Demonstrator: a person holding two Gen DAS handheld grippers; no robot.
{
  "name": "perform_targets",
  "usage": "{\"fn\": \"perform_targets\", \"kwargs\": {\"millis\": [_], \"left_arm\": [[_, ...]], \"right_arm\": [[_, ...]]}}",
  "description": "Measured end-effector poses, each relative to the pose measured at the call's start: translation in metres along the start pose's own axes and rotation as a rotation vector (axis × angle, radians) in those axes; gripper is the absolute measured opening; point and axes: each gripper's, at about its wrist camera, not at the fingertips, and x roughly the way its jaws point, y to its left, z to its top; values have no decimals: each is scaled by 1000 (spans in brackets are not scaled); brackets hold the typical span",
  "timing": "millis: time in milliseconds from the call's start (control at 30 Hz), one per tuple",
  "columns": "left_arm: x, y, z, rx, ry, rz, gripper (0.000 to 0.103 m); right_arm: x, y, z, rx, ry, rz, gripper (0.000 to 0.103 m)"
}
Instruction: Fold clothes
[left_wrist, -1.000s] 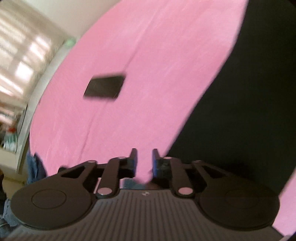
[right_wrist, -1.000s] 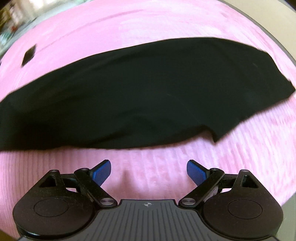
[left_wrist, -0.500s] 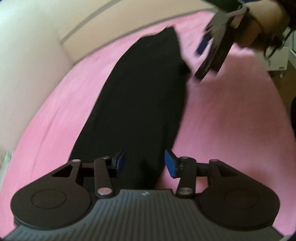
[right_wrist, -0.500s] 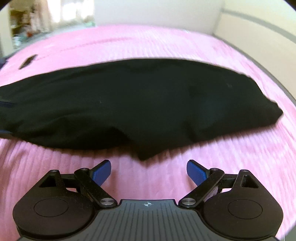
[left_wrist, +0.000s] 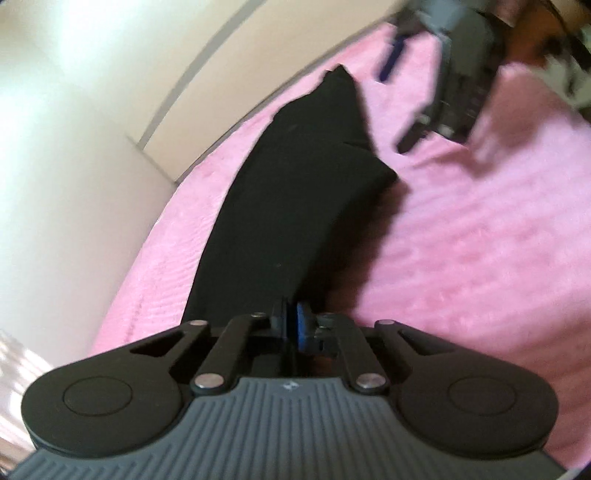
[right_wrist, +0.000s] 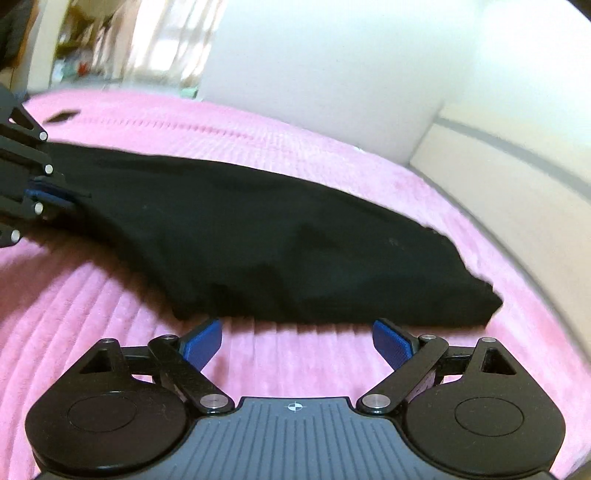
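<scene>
A black garment (left_wrist: 295, 206) lies folded lengthwise on a pink ribbed bedspread (left_wrist: 480, 258). My left gripper (left_wrist: 291, 325) is shut on the near end of the black garment, and the cloth runs away from its blue pads. Seen from the right wrist, the same garment (right_wrist: 295, 251) stretches across the bed, with the left gripper (right_wrist: 55, 195) clamping its left end. My right gripper (right_wrist: 297, 341) is open, its blue pads (right_wrist: 203, 343) just short of the garment's near edge and holding nothing. In the left wrist view the right gripper (left_wrist: 391, 70) hovers blurred at upper right.
A white wall (right_wrist: 332, 66) and a beige headboard (right_wrist: 517, 184) border the bed's far side. A small dark flat object (right_wrist: 61, 117) lies on the bedspread at far left. A cluttered room area (right_wrist: 92, 48) shows beyond the bed.
My left gripper went from open around the garment's end to shut on it. The right gripper dropped lower and closer to the garment's near edge, still open.
</scene>
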Motion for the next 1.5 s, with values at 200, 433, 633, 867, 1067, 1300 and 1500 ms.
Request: {"fn": "perform_targets", "kwargs": {"millis": [200, 433, 633, 867, 1067, 1300, 1500], "left_arm": [[-2, 26, 23, -121, 30, -19, 2], [6, 74, 36, -207, 28, -4, 2], [17, 94, 35, -251, -7, -15, 2], [2, 85, 20, -219, -66, -53, 2], [-19, 30, 11, -53, -88, -97, 2], [-25, 7, -4, -112, -29, -98, 2], [-29, 41, 4, -238, -62, -78, 5]], "right_arm": [[-23, 32, 6, -94, -65, 96, 92], [9, 76, 34, -280, -104, 8, 103], [54, 83, 54, -347, -101, -84, 103], [60, 68, 51, -555, 75, -184, 103], [16, 44, 37, -640, 299, -117, 103], [-14, 13, 21, -188, 275, 53, 103], [-30, 45, 28, 147, 171, 280, 102]]}}
